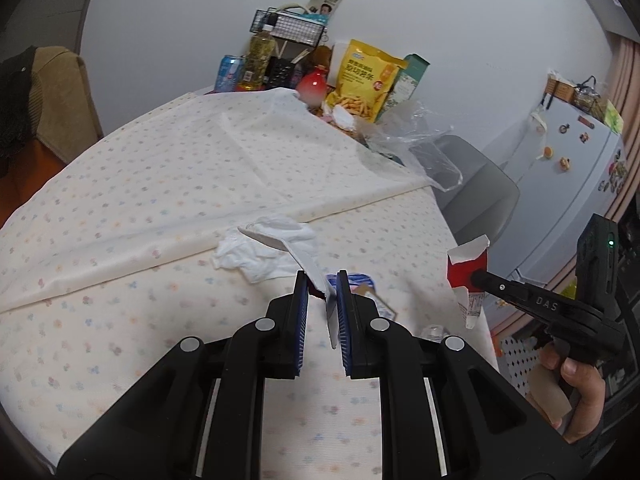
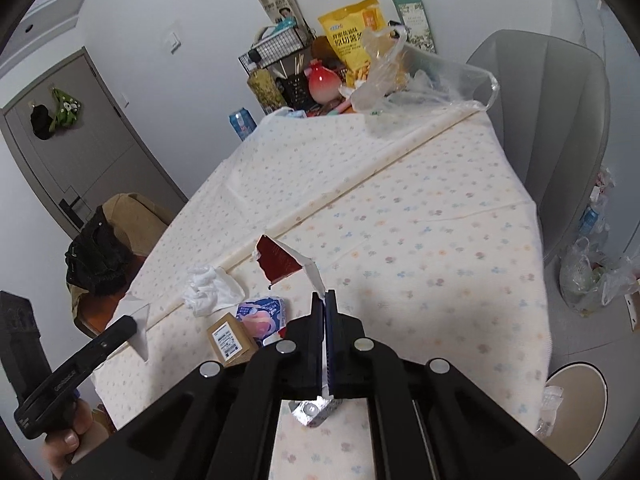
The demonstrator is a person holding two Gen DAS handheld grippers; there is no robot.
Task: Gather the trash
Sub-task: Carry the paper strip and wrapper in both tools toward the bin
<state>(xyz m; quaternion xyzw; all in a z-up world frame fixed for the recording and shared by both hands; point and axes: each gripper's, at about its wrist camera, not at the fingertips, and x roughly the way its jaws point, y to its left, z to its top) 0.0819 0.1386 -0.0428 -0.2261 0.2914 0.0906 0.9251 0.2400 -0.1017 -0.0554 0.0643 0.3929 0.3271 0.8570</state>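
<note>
Both claws clamped: left claw (image 1: 323,280) on white scrap (image 1: 310,258), right claw (image 2: 324,296) on red carton (image 2: 280,260).

A flowered cloth (image 2: 420,216) covers the surface. At its far end stand a yellow snack bag (image 1: 366,80), a red-and-white vase (image 1: 314,87), a bottle of oil (image 1: 258,60), a blue can (image 1: 229,73), a wire basket (image 1: 294,28) and a green box (image 2: 412,16). A grey chair (image 2: 560,120) stands beside the surface. A white fridge (image 1: 560,160) carries magnets, and a grey door (image 2: 80,140) shows behind.
</note>
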